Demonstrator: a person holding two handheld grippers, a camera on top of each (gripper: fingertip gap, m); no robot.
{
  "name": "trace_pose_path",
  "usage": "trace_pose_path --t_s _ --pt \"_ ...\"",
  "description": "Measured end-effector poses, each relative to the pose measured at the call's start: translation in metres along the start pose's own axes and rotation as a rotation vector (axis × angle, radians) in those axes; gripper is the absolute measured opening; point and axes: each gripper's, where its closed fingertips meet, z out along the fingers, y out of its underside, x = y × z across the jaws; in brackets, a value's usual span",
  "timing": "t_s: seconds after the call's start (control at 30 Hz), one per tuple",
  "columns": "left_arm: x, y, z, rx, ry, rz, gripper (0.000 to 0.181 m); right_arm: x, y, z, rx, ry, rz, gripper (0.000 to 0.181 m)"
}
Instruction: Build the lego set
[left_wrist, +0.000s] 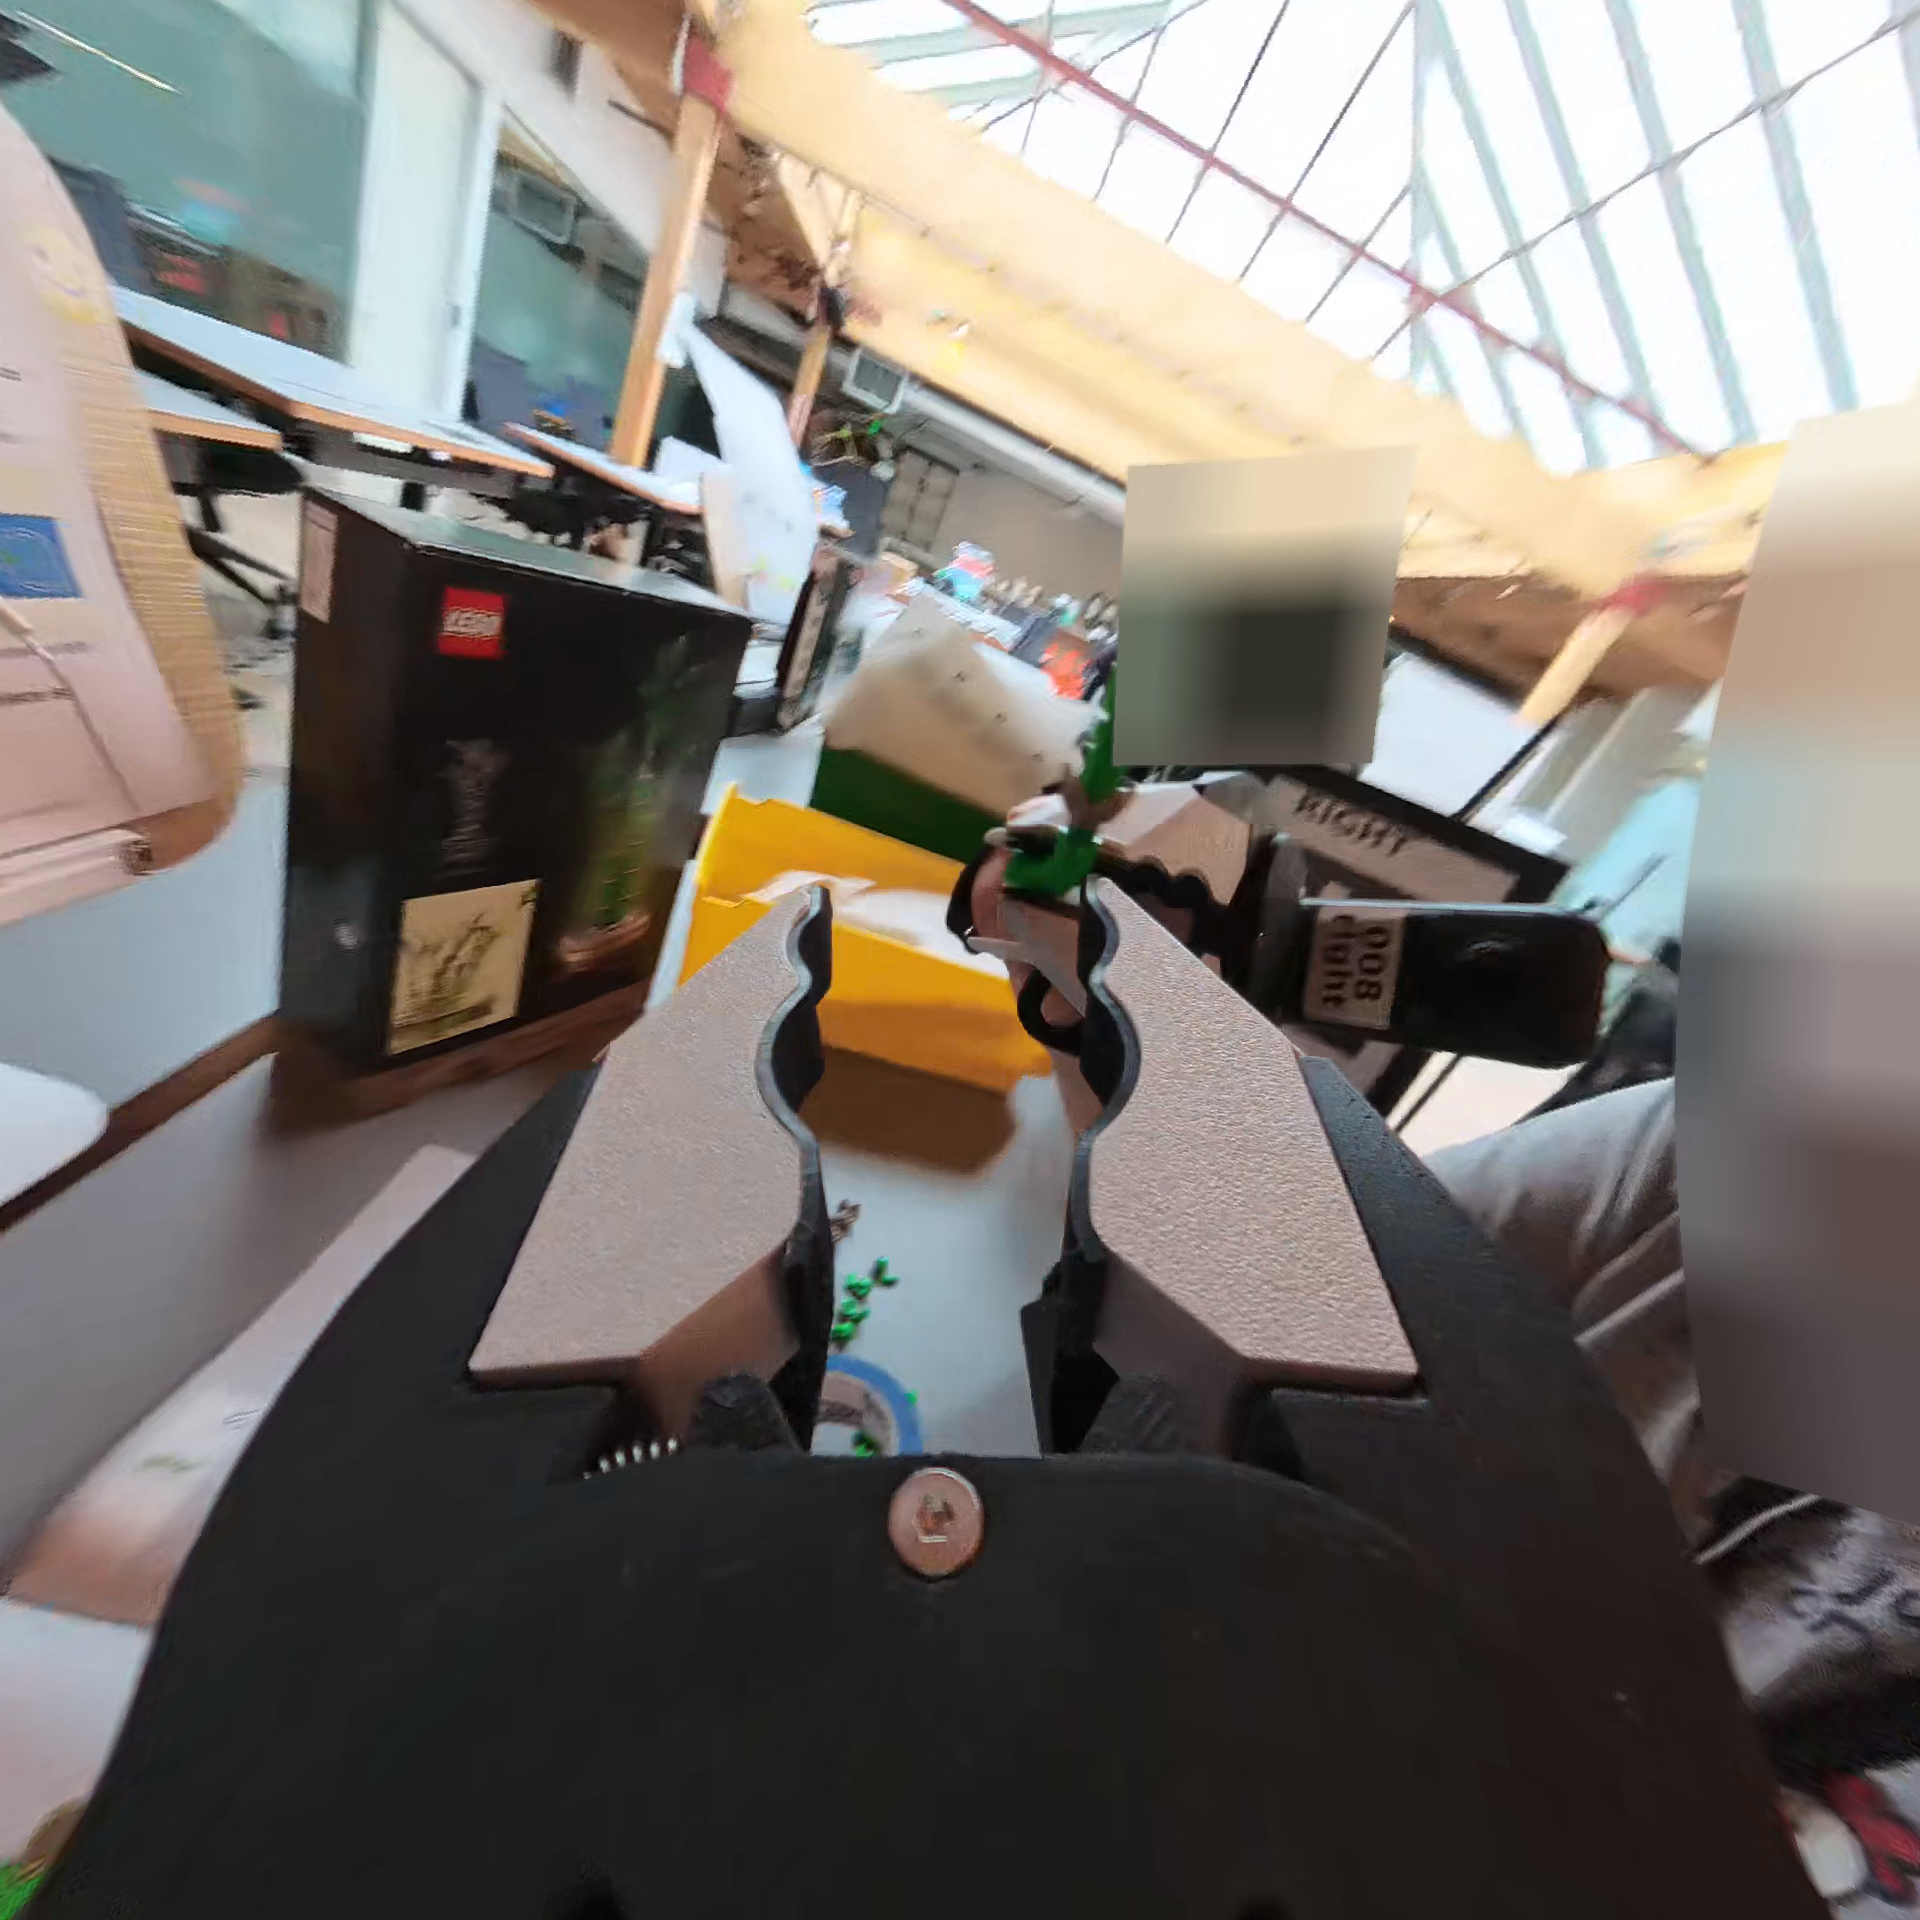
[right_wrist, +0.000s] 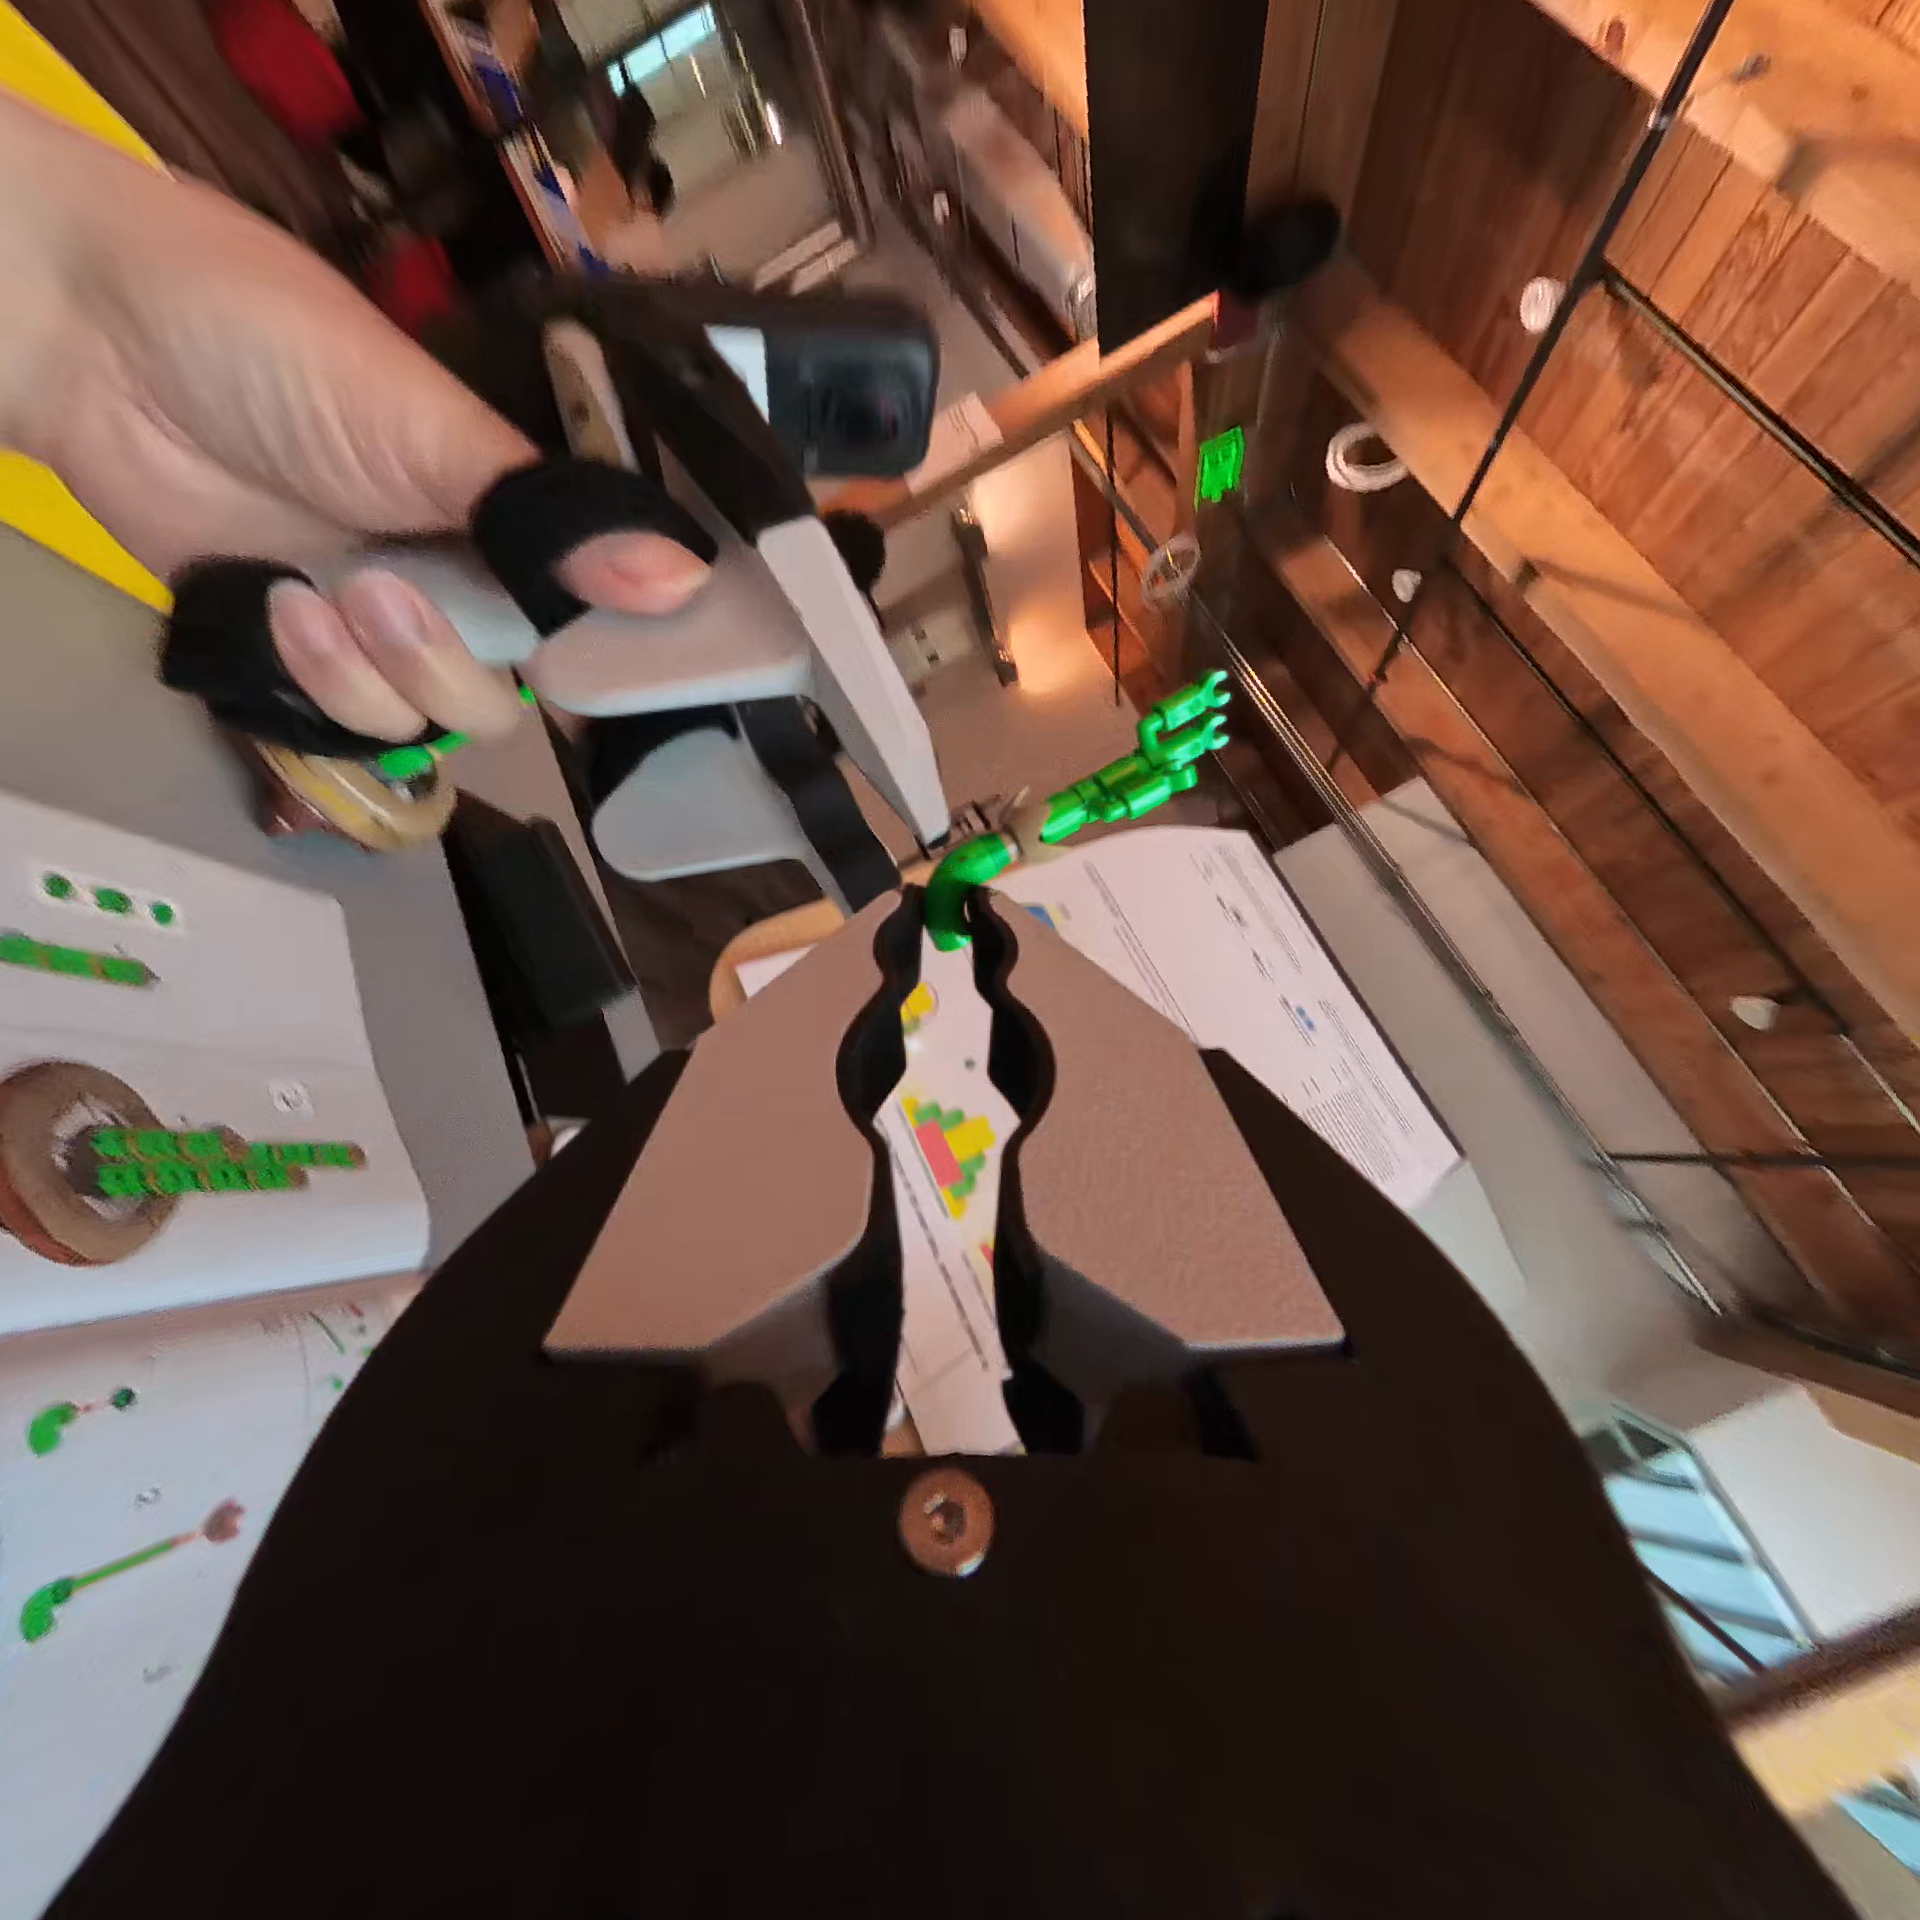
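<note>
Left wrist view: our left claw (left_wrist: 951, 940) stands open and holds nothing, its two brown fingers well apart. Just beyond its tips, to the right, the right claw (left_wrist: 1049, 883) comes in from the side, pinching a green stem piece (left_wrist: 1049, 857) that rises upward. Far left on the counter (left_wrist: 156, 1278) stands the black Lego box (left_wrist: 488, 800), with a yellow bin (left_wrist: 883, 966) beside it. Down between our fingers, loose green pieces (left_wrist: 860, 1299) lie on the counter near a blue-rimmed dish (left_wrist: 883, 1403).

Right wrist view: the right claw (right_wrist: 951, 920) is closed on the curved foot of the green stem piece (right_wrist: 961, 883). The stem runs up and right through a tan joint to green clip ends (right_wrist: 1184, 727). The person's hand (right_wrist: 343, 582) works the left claw's handle at upper left; that claw's grey fingers (right_wrist: 862, 686) reach down to just beside the stem, and we cannot tell whether they touch it. The instruction booklet (right_wrist: 208, 1039) lies open at left on the counter.

We judge the step to be joining or adjusting this stem in mid-air. Next, the left claw would need to line up on the stem's free part and close gently, while the right keeps a firm pinch so the joints do not pop apart.
</note>
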Motion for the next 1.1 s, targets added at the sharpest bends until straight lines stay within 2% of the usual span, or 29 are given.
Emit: trace_pose_path --t_s 0.1,0.2,0.37,0.5,0.67,0.87,0.97,1.1 --pt "0.006 0.007 0.009 -0.042 0.011 0.03 0.039 -0.004 0.018 0.007 -0.071 -0.002 0.012 0.006" --pt "-0.003 0.006 0.015 -0.024 -0.044 0.042 0.031 -0.002 0.027 0.006 -0.109 -0.01 0.023 0.006" --pt "0.001 0.002 0.026 0.031 -0.03 0.067 0.022 0.009 0.039 -0.003 -0.143 -0.044 0.104 0.006" --pt "-0.008 0.005 0.036 0.032 -0.12 0.143 0.018 0.012 0.049 -0.004 -0.191 -0.038 0.086 0.006" --pt "-0.017 0.006 0.037 0.028 -0.154 0.1 0.014 0.011 0.052 -0.003 -0.199 -0.036 0.073 0.006" --pt "-0.029 0.008 0.035 0.011 -0.248 0.133 0.013 0.007 0.059 -0.001 -0.252 -0.042 0.037 0.006" --pt "-0.03 0.009 0.036 0.006 -0.28 0.166 0.0 0.004 0.064 0.001 -0.282 -0.053 0.044 0.006" --pt "-0.03 0.004 0.034 0.04 -0.297 0.177 0.0 0.001 0.066 0.003 -0.294 -0.064 0.057 0.006"
